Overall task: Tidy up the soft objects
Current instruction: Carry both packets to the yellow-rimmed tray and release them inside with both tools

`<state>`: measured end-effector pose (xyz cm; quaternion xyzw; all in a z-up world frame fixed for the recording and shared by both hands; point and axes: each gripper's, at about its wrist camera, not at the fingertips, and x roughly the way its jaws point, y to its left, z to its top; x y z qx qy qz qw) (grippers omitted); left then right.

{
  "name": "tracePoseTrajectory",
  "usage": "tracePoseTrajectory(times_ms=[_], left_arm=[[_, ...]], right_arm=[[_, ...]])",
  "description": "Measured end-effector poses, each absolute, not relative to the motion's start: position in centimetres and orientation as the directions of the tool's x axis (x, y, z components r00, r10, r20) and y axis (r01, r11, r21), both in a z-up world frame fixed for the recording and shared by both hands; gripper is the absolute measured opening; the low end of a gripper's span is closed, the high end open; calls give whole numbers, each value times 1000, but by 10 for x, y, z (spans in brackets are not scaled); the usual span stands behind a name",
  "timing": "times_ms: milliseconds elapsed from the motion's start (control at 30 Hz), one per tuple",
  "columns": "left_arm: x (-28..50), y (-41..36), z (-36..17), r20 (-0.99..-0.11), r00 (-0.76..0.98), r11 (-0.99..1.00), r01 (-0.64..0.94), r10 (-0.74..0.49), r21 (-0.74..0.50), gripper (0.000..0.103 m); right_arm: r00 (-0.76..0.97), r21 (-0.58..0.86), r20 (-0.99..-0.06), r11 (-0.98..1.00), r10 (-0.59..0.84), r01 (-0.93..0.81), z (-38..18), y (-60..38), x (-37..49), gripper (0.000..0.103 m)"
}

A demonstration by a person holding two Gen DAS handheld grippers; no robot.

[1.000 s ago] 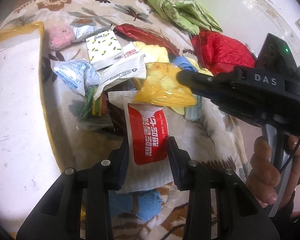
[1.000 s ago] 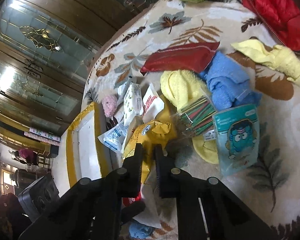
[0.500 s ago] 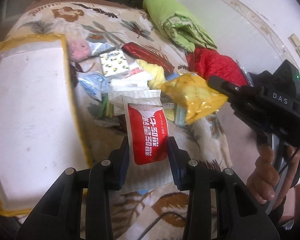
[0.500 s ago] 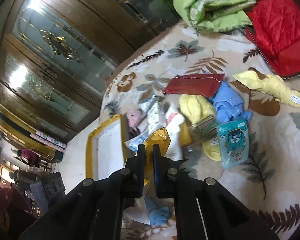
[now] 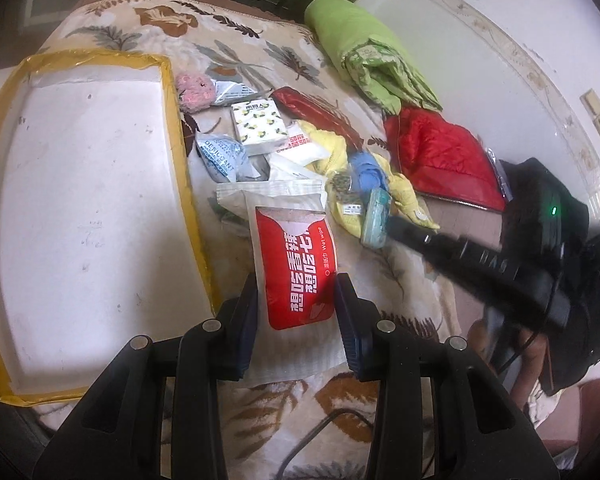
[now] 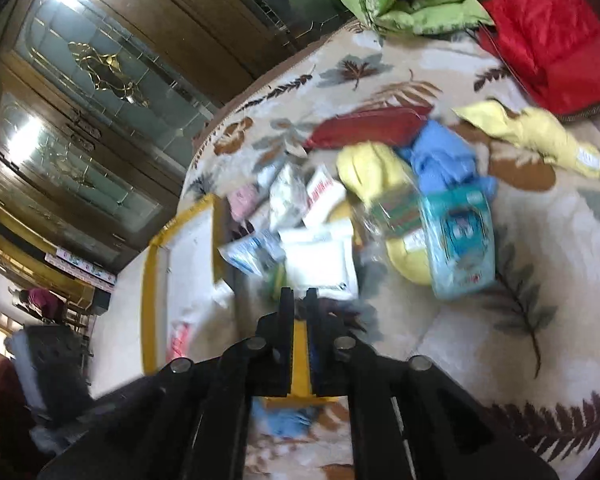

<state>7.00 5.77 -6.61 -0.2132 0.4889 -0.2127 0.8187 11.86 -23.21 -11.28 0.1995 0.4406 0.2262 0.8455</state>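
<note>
My left gripper [image 5: 296,292] is shut on a red and white wet wipe pack [image 5: 296,268] and holds it above the leaf-patterned blanket, right of the white tray with a yellow rim [image 5: 180,152]. My right gripper [image 6: 299,300] is shut on a yellow snack bag [image 6: 300,364], which hangs below the jaws and is mostly hidden. The right gripper also shows in the left wrist view [image 5: 396,224], blurred. A pile of packets and cloths lies between them: a lemon-print tissue pack [image 5: 258,128], a pink plush [image 5: 194,90], a blue cloth [image 6: 444,156].
A folded green quilt [image 5: 364,56] and a red padded jacket [image 5: 440,152] lie at the far side of the bed. A teal packet [image 6: 458,240] and yellow cloths [image 6: 540,132] lie right of the pile. A dark wooden cabinet [image 6: 100,80] stands behind the bed.
My right gripper has swung the yellow snack bag down and out of the left view. My left gripper has lifted back with the wet wipe pack, showing more of the tray.
</note>
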Motion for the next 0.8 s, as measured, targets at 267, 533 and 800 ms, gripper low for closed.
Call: tracePoseTrajectory(times_ms=[267,533,800], left_arm=[[68,72,-66,-709,450,825,127,-542,-550,36],[69,99,-71,-710,469,826,80,-525,-558,36],[67,114,-71,-714,484,831,54,-507,-553,36]], right_arm=[[402,501,-713,818,575,-282,-141,-183,117,91],[344,424,-808,878,478,-224,-171,-155,135,70],[353,391,-827,899,438,-198,-176,-149,130,47]])
